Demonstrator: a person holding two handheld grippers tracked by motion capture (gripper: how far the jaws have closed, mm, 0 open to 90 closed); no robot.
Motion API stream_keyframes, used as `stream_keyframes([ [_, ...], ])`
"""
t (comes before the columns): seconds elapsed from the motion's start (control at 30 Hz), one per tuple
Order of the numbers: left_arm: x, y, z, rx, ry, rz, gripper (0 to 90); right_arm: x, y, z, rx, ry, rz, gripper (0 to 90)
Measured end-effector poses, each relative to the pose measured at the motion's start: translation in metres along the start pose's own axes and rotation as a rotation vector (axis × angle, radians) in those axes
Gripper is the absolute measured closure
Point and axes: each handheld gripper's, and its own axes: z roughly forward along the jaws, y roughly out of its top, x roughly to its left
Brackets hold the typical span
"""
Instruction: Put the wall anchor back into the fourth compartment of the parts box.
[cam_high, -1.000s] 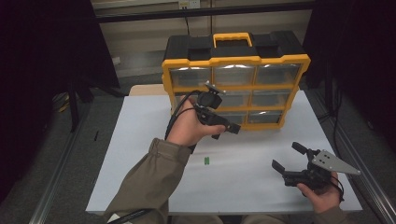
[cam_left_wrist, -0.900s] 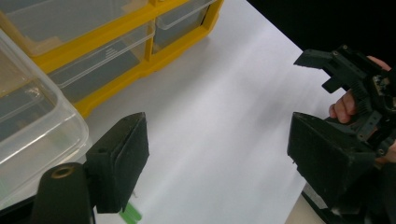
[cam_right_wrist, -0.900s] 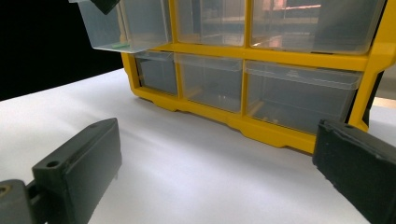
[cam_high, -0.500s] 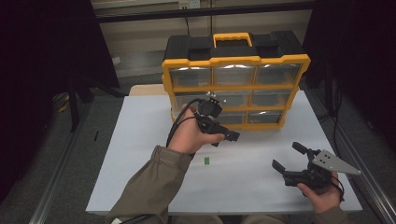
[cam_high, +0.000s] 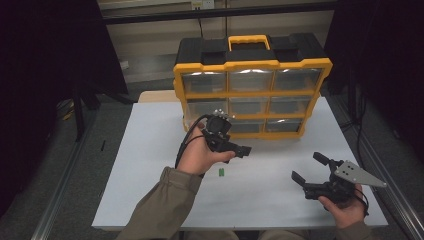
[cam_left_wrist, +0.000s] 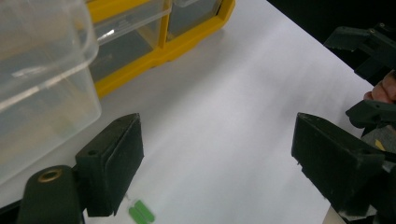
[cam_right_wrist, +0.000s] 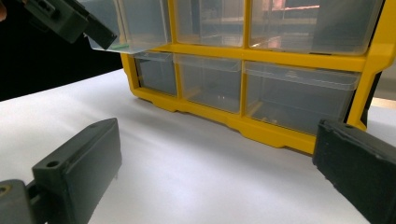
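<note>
Two tools are over my white table (cam_high: 150, 165), which sits in a dim room with dark panels to either side, a grey floor around it and a pale wall with a black rail behind. At the far edge of the table stands a yellow and black organizer (cam_high: 252, 90) with a yellow carry handle and three rows of clear drawers; it rests on the table top, and in my right tool view its bottom-row drawers (cam_right_wrist: 212, 84) sit flush in the yellow frame. My left tool (cam_high: 232, 145) hangs just in front of the lower left drawers, with its cable looping back over my left hand (cam_high: 200, 155). Its jaws stand wide apart, have just been opening a little more, and nothing is between them; in my left tool view I see bare white table between the pads. One clear drawer (cam_left_wrist: 44, 70) is pulled out and sits close beside that tool's left pad, though I cannot tell whether they touch. Lying flat on the table just below my left hand is a small green part (cam_high: 221, 173), which the left tool view shows as two small green pieces side by side. My right tool (cam_high: 312, 172) rests low near the table's near right corner, well apart from the organizer, jaws spread wide and empty, with its grey three-cornered plate on top.
</note>
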Motion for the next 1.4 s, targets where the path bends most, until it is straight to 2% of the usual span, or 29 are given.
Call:
stream_keyframes([
  [0.07, 0.003, -0.004, 0.001, -0.006, -0.003, -0.001, 16.6, 0.0, 0.0, 0.0, -0.003, 0.004, -0.002, 1.1],
  [0.23, 0.007, -0.017, 0.003, -0.03, 0.025, -0.019, 16.5, 0.0, 0.0, 0.0, 0.0, -0.002, 0.0, 1.1],
  [0.3, 0.011, -0.023, 0.004, -0.021, 0.022, -0.018, 16.5, 0.0, 0.0, 0.0, -0.001, 0.0, 0.0, 1.1],
  [0.4, 0.014, -0.031, 0.006, -0.022, 0.052, -0.028, 16.5, 0.0, 0.0, 0.0, -0.004, 0.001, -0.001, 1.1],
  [0.47, 0.017, -0.036, 0.008, -0.032, 0.049, -0.048, 16.6, 0.0, 0.0, 0.0, -0.004, 0.003, -0.002, 1.1],
  [0.53, 0.021, -0.041, 0.008, -0.029, 0.052, -0.047, 16.5, 0.0, 0.0, 0.0, -0.006, -0.002, 0.0, 1.1],
  [0.67, 0.025, -0.051, 0.012, -0.068, 0.06, -0.084, 16.2, 0.0, 0.0, 0.0, -0.004, -0.002, 0.0, 1.1],
  [0.7, 0.027, -0.054, 0.012, -0.054, 0.06, -0.068, 15.9, 0.0, 0.0, 0.0, -0.005, 0.0, -0.001, 1.1],
  [0.73, 0.027, -0.055, 0.012, -0.053, 0.055, -0.073, 15.8, 0.0, 0.0, 0.0, -0.004, 0.003, -0.003, 1.1],
  [0.8, 0.029, -0.06, 0.014, -0.059, 0.064, -0.071, 15.9, 0.0, 0.0, 0.001, -0.004, 0.001, -0.003, 1.1],
  [1.1, 0.039, -0.082, 0.021, -0.094, 0.128, -0.109, 15.9, 0.001, 0.0, 0.001, -0.006, 0.002, -0.002, 1.1],
  [1.17, 0.041, -0.087, 0.024, -0.088, 0.141, -0.107, 16.2, 0.001, 0.0, 0.0, -0.004, 0.0, -0.004, 1.1],
  [1.2, 0.041, -0.089, 0.026, -0.101, 0.146, -0.118, 16.7, 0.001, 0.0, 0.001, -0.006, 0.002, -0.001, 1.1],
  [1.23, 0.043, -0.091, 0.026, -0.084, 0.158, -0.098, 17.1, 0.001, 0.0, 0.001, -0.004, 0.001, -0.003, 1.1],
  [1.3, 0.045, -0.096, 0.029, -0.112, 0.167, -0.125, 20.1, 0.0, 0.0, 0.001, -0.003, 0.002, -0.004, 1.1],
  [1.33, 0.046, -0.097, 0.028, -0.096, 0.176, -0.115, 22.2, 0.0, 0.0, 0.001, -0.003, 0.002, -0.004, 1.1],
  [1.4, 0.048, -0.1, 0.03, -0.101, 0.187, -0.109, 24.7, 0.0, 0.0, 0.001, -0.004, 0.003, -0.004, 1.1],
])
